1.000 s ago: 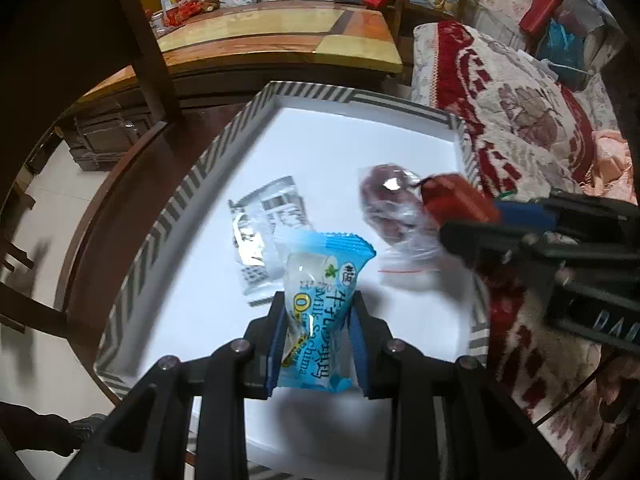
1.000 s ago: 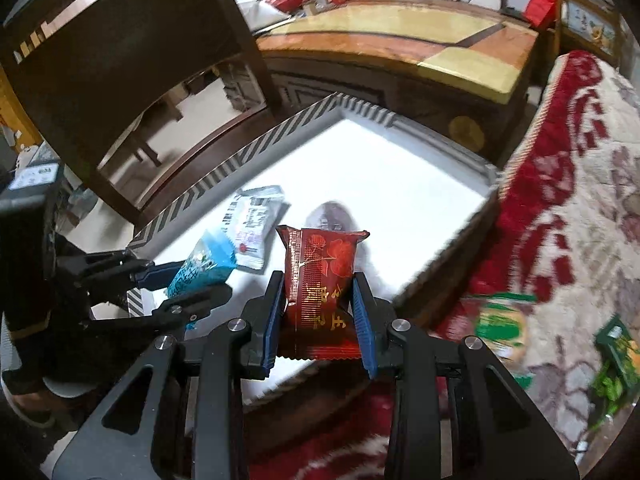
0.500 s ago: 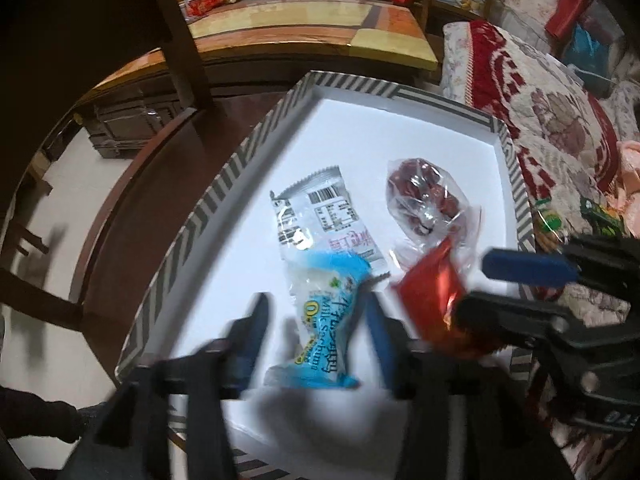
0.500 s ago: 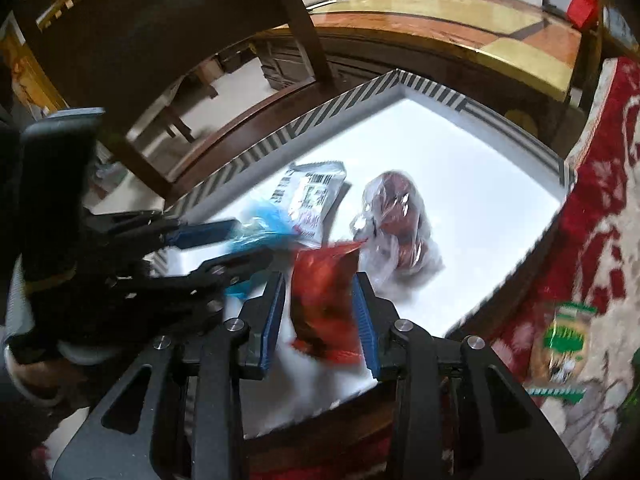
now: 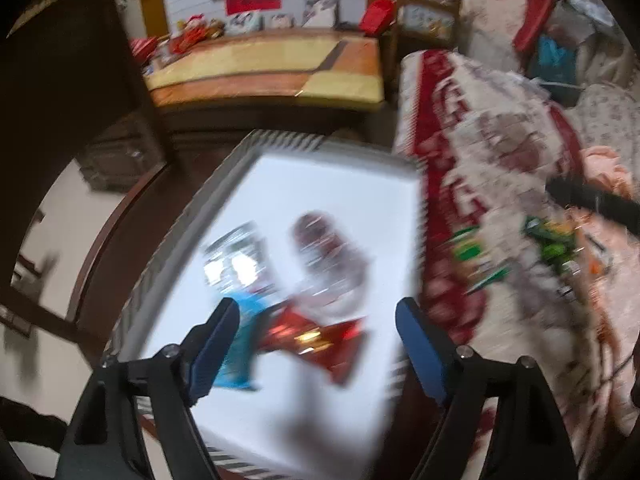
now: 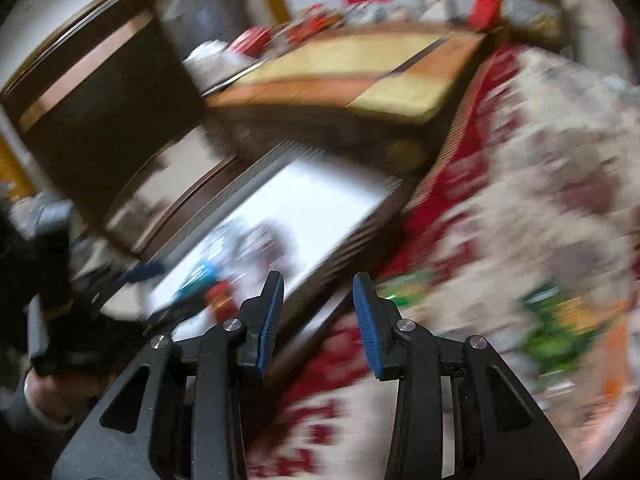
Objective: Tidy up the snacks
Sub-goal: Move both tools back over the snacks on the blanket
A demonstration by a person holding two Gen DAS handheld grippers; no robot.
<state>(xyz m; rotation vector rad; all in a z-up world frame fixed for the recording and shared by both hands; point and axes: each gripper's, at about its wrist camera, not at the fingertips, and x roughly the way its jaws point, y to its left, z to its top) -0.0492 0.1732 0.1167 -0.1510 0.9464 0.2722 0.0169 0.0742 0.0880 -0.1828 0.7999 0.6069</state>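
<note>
In the lower middle of the left wrist view, left tongs [image 5: 316,316] opening, jaws wide apart, nothing pinched. Under them, on the white tray [image 5: 320,184]: blue pack [image 5: 240,364] by the left finger, red pack [image 5: 320,340] touching it, clear bag [image 5: 324,248] and silver pack [image 5: 236,256] just above in the frame. All four snacks crowded toward the tray's near end.

At lower centre of the right wrist view, right tongs [image 6: 318,300] empty, a narrow gap between the jaws, over the tray's rim and the blanket [image 6: 540,140]. At right, green packs [image 6: 556,320] loose on the blanket, well apart from the tray, probably next to fetch.

Heavy blur in both views, so likely fast motion. Risks: clipping the rim and jolting the tray; snagging soft blanket with a pack; brushing the red pack toward the near edge.
</note>
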